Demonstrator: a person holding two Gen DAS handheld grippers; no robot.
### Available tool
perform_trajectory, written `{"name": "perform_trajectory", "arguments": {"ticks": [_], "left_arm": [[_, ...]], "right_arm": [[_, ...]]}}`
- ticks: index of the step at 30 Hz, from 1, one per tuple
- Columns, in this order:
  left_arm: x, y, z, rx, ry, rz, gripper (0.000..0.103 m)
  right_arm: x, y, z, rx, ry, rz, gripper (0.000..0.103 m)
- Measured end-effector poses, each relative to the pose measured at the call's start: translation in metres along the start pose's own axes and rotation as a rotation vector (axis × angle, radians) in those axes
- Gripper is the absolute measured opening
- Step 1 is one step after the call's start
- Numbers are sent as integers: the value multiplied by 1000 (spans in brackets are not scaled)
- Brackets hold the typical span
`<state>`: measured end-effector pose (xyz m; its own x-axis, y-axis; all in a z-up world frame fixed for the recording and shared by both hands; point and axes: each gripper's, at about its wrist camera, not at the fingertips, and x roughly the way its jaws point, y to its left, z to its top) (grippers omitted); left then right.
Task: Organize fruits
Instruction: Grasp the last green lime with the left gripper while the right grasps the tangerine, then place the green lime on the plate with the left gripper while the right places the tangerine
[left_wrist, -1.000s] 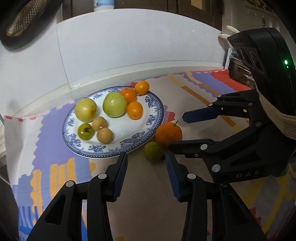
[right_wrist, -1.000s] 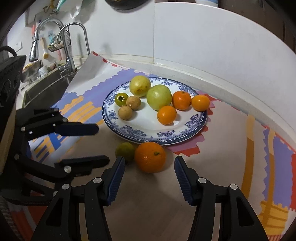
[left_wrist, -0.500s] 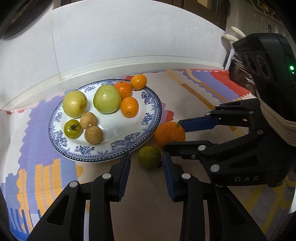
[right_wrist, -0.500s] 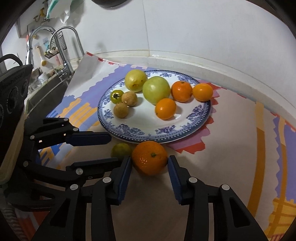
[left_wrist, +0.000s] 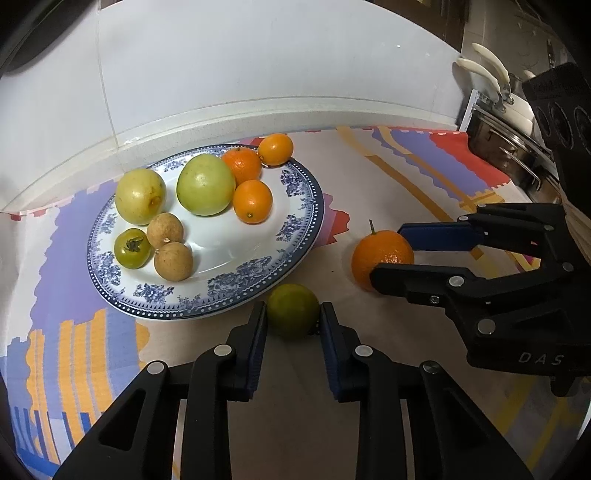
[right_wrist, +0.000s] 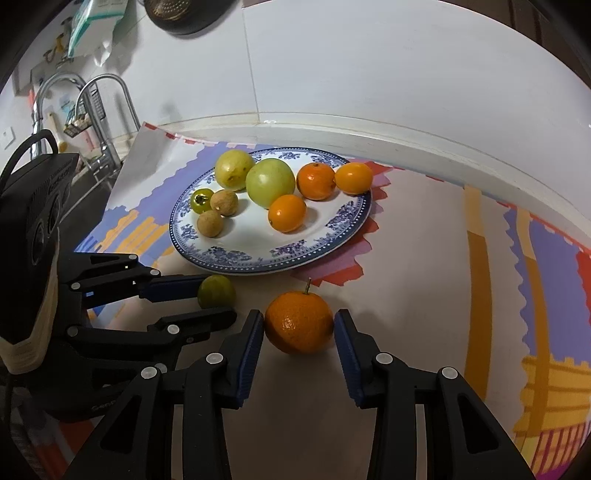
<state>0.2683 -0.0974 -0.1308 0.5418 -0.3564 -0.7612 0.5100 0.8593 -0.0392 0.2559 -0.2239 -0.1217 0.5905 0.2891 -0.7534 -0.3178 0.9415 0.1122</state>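
Observation:
A blue-patterned plate (left_wrist: 295, 221) (right_wrist: 351, 218) holds several fruits: two green apples, small oranges, two brown longans and a small green persimmon. Off the plate, on the mat, lie a small green citrus (left_wrist: 293, 311) (right_wrist: 217, 291) and a stemmed orange (left_wrist: 380, 254) (right_wrist: 299, 322). My left gripper (left_wrist: 293, 321) (right_wrist: 218, 301) has its pads against both sides of the green citrus. My right gripper (right_wrist: 299, 328) (left_wrist: 391, 254) has its pads against both sides of the orange. Both fruits rest on the mat.
A colourful patterned mat (left_wrist: 388, 177) covers the counter. A white backsplash wall (left_wrist: 240, 66) runs behind the plate. A sink with a faucet (right_wrist: 92, 110) lies far left in the right wrist view. A metal pot (left_wrist: 509, 147) sits at the right.
Both grippers moved forward and narrowed: the left now clasps the green citrus, the right now clasps the orange.

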Motion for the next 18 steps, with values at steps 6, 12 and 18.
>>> {"name": "perform_trajectory", "arguments": {"ticks": [6,12,18], "left_arm": [[-16,-1,-2,-15,-20,21,28],[-29,-1,-5,-27,-40,27,28],[-32,-2,-8,-40,-38,32,28]], "right_arm": [[-7,-1,-5,37,-12,-1,40],[-16,3,-9,52,-33,12,32],[-14,0,-9,77,-17,20,39]]}}
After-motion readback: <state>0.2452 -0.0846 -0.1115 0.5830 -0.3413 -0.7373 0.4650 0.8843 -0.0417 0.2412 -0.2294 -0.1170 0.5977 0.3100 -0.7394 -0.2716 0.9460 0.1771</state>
